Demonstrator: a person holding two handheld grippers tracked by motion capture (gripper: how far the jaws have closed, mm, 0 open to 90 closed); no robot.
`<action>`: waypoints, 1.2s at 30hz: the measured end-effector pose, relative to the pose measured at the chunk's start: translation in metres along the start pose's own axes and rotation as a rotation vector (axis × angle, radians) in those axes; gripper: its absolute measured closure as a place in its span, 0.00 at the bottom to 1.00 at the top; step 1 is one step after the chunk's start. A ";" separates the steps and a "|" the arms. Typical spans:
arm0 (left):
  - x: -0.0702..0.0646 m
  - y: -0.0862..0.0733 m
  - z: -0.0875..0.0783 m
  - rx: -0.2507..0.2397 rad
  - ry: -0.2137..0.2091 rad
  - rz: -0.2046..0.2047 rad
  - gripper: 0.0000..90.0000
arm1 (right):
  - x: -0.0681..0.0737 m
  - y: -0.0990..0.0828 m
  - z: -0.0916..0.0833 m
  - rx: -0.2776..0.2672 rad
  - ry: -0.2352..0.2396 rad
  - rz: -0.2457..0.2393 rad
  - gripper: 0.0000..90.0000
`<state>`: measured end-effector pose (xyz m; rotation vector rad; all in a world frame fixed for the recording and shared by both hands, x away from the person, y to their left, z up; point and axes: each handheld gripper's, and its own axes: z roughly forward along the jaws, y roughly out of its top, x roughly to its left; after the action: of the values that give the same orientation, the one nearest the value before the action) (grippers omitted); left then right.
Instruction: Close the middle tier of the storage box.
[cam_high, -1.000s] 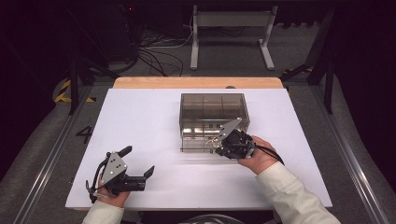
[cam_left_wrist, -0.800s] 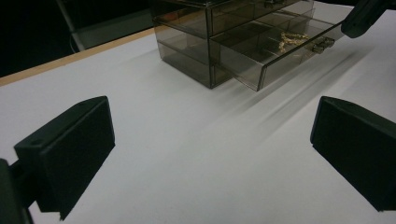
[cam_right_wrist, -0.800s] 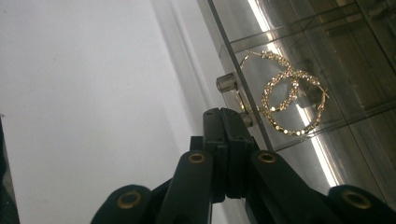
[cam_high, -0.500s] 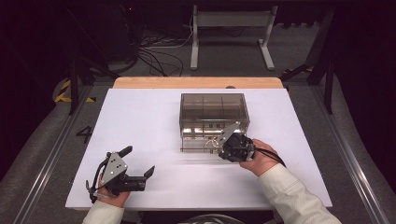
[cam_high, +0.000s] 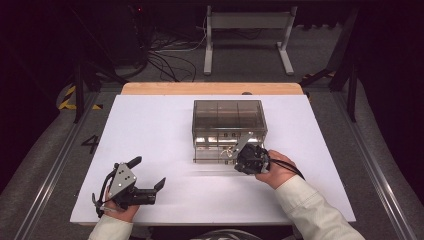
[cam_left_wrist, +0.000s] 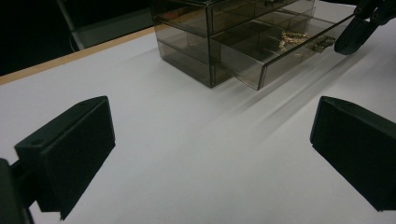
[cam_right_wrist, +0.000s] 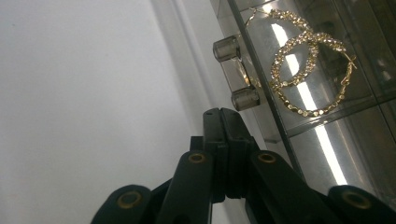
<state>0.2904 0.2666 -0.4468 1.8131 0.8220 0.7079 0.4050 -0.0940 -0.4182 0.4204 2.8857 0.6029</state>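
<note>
At table's near left: my left gripper (cam_high: 150, 189) rests parked, jaws wide, nothing between, clear of the work | centre: smoky drawer box (cam_high: 227, 116), lower drawer (cam_left_wrist: 275, 51) pulled out, gold hoop earrings (cam_right_wrist: 306, 60) inside | right: my right gripper (cam_right_wrist: 220, 116) pinched empty at the drawer handle (cam_right_wrist: 236, 72), probably to nudge it.

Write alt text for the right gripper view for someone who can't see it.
The right gripper, its black jaws shut together with nothing between them, points at the clear handle on the front of a smoky transparent drawer. Two gold hoop earrings lie inside the drawer, above a white table.
</note>
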 end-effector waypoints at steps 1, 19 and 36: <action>0.000 0.000 0.000 0.000 0.000 0.000 0.01 | 0.000 0.000 0.001 0.004 -0.002 0.004 1.00; 0.000 0.000 0.000 -0.001 -0.001 -0.001 0.01 | -0.004 0.000 0.004 -0.004 -0.035 0.029 1.00; 0.000 0.000 0.000 -0.001 0.000 0.000 0.01 | -0.012 0.001 0.001 -0.054 -0.096 0.074 1.00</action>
<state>0.2903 0.2667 -0.4468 1.8121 0.8216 0.7079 0.4164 -0.0965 -0.4178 0.5345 2.7667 0.6520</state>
